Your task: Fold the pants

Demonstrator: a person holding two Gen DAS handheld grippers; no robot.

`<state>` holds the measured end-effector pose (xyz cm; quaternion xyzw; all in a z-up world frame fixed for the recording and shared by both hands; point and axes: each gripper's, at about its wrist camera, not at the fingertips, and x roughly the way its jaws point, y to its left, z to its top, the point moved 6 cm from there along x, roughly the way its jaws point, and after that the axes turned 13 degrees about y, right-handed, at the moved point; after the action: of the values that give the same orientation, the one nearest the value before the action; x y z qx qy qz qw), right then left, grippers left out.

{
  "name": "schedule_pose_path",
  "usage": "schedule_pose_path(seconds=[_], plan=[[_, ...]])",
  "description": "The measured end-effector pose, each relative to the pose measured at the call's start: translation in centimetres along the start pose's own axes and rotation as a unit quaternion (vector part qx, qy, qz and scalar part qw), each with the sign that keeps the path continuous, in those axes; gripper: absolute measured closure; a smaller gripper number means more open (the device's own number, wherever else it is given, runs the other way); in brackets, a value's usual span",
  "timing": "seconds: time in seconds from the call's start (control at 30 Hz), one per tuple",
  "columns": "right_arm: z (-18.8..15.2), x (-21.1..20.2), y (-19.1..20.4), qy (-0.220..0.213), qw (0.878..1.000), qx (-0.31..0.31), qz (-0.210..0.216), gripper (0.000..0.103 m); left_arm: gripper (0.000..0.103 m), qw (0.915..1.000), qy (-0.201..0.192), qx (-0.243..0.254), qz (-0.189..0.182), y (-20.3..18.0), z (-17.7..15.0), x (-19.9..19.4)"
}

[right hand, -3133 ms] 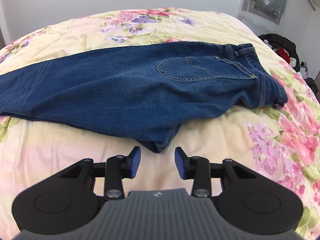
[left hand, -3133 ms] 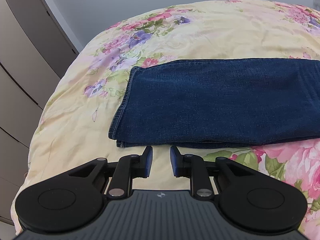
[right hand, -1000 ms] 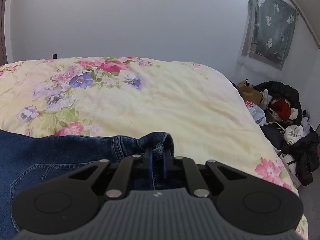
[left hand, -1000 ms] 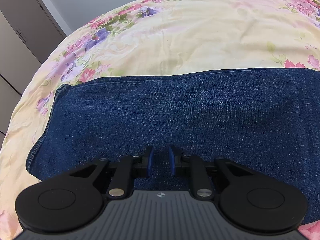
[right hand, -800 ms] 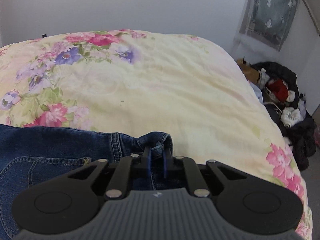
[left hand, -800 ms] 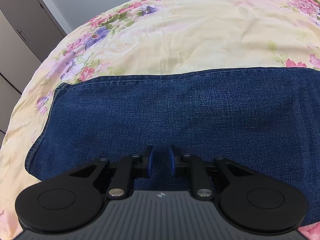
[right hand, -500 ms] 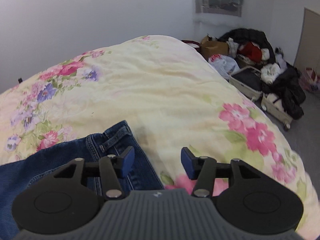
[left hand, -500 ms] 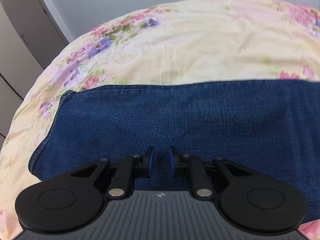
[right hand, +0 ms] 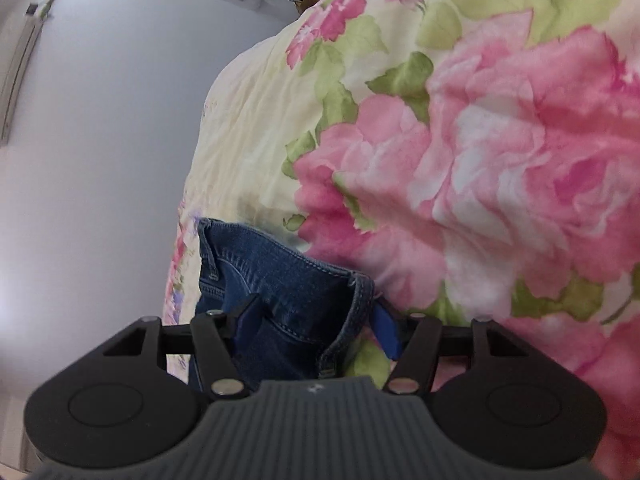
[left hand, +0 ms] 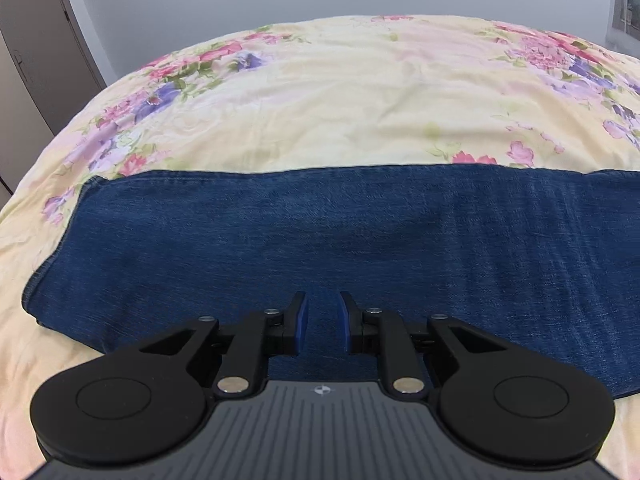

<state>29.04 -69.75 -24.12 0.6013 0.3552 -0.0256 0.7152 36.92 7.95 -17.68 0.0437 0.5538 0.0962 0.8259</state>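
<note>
Rolled onto its side since a second ago, the right gripper [right hand: 316,326] is being brought back down at the waistband corner of the jeans [right hand: 280,300]; its jaws have just been opening, and denim is lying between the spread pads without being pinched. The left gripper [left hand: 320,322] is being held over the leg, its jaws narrowly parted and gripping nothing. Across the floral duvet [left hand: 360,92] the jeans are being kept flat (long axis running side to side), so the waist end is judged nearer the right hand.
</note>
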Motion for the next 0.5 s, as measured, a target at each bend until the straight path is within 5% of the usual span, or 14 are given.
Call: schedule_pose_path(seconds=[0.07,0.1,0.2,0.33,0.5], plan=[[0.2,0.5,-0.3,-0.009,0.999,0.028,0.023,0.057,0.081,0.9999,0.011,0.008,0.006,-0.6,-0.3,0.5],[0.3,0.4,-0.1,-0.008,0.999,0.027,0.021,0.070,0.081,0.9997,0.016,0.013,0.012,-0.7,-0.4,0.8],[1.1,-1.2,3.5,-0.019,0.997,-0.072,-0.009,0.096,0.081,0.9993,0.021,0.022,0.020,-0.9,-0.6,1.6],[1.7,-2.0,8.5,-0.025,0.965,-0.243,-0.099,0.102,0.081,0.9988,0.024,0.033,0.025,-1.1,-0.5,2.2],[1.9,0.2,4.4,0.006,0.953,-0.244,-0.178,0.102,0.080,0.9989,0.029,0.031,0.020,-1.0,-0.3,2.3]])
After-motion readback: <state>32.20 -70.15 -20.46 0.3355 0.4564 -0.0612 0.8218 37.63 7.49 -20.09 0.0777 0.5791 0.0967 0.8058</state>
